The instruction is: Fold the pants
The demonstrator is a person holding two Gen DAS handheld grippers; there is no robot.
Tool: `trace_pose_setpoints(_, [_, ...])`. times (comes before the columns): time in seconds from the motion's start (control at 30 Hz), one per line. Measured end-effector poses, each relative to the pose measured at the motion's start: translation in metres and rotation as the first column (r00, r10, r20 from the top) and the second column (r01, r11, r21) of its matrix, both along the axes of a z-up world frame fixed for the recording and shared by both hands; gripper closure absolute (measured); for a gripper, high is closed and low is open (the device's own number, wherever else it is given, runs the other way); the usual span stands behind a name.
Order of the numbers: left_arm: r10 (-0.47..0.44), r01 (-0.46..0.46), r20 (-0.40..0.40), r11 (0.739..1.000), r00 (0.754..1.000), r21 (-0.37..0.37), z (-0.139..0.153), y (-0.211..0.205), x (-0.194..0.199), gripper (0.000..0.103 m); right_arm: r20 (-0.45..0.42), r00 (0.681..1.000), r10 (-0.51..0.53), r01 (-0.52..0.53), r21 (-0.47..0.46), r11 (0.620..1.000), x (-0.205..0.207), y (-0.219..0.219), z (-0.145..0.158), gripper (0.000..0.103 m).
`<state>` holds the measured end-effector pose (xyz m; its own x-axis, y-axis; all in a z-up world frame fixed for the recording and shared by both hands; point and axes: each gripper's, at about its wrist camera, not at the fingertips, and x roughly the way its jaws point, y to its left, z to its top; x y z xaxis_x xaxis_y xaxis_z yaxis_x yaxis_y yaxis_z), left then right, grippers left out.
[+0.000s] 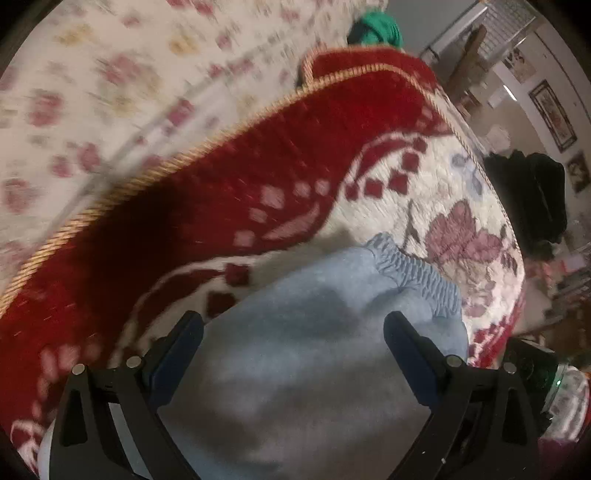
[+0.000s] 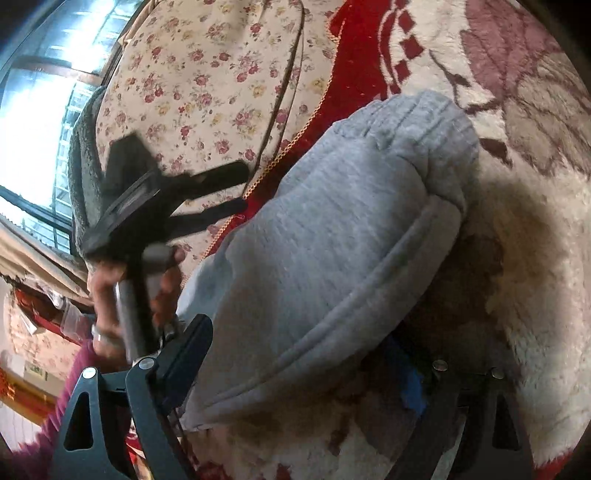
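One pair of grey sweatpants (image 2: 343, 236) lies on a plush red-and-cream blanket (image 1: 369, 92), already doubled into a compact bundle, with the gathered elastic waistband (image 1: 410, 269) turned toward the far side in the left wrist view and a rounded folded edge running across the right wrist view. Two grippers work over it. The left gripper (image 1: 293, 328) hovers above the cloth with its jaws standing wide apart and nothing pinched between them; its blue-padded fingers (image 1: 184, 336) frame the grey fabric, probably lined up so it can come down on the bundle for the next fold. The right gripper (image 2: 295, 354) also stands wide open, one finger at each side of the folded edge, and its pads do not appear to press on the cloth, so it seems to be holding nothing; it sits low beside the fold, likely to steady or catch that edge. The right wrist view also shows the other gripper from outside, held by one hand (image 2: 147, 284) in a maroon sleeve (image 2: 44, 424), angled down toward the pants. Behind the blanket rests one floral cushion (image 2: 207, 92), well clear of the work, and one green item (image 1: 380, 29) sits at the far edge, too blurred to identify.
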<state>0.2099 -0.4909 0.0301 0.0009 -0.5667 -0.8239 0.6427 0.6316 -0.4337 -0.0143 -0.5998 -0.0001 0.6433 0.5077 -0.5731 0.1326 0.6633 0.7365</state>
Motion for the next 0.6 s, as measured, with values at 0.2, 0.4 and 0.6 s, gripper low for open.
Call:
trace_pose_setpoints(0.2, [-0.098, 0.097, -0.083, 0.995, 0.992, -0.010, -0.023, -0.024, 0.008, 0.005, 0.015, 1.000, 0.004, -0.003, -0.039, 0.999, 0.003, 0.007, -0.006, 0.021])
trace_pose_setpoints(0.4, [-0.131, 0.130, -0.111, 0.991, 0.985, -0.022, -0.032, -0.031, 0.002, 0.015, 0.005, 1.000, -0.013, 0.013, -0.019, 1.000, 0.005, 0.002, -0.015, 0.052])
trace_pose_setpoints(0.6, [-0.115, 0.111, -0.092, 0.993, 0.989, -0.041, -0.021, -0.026, 0.003, 0.068, 0.047, 0.999, -0.003, 0.005, -0.042, 0.999, 0.005, 0.006, -0.009, 0.063])
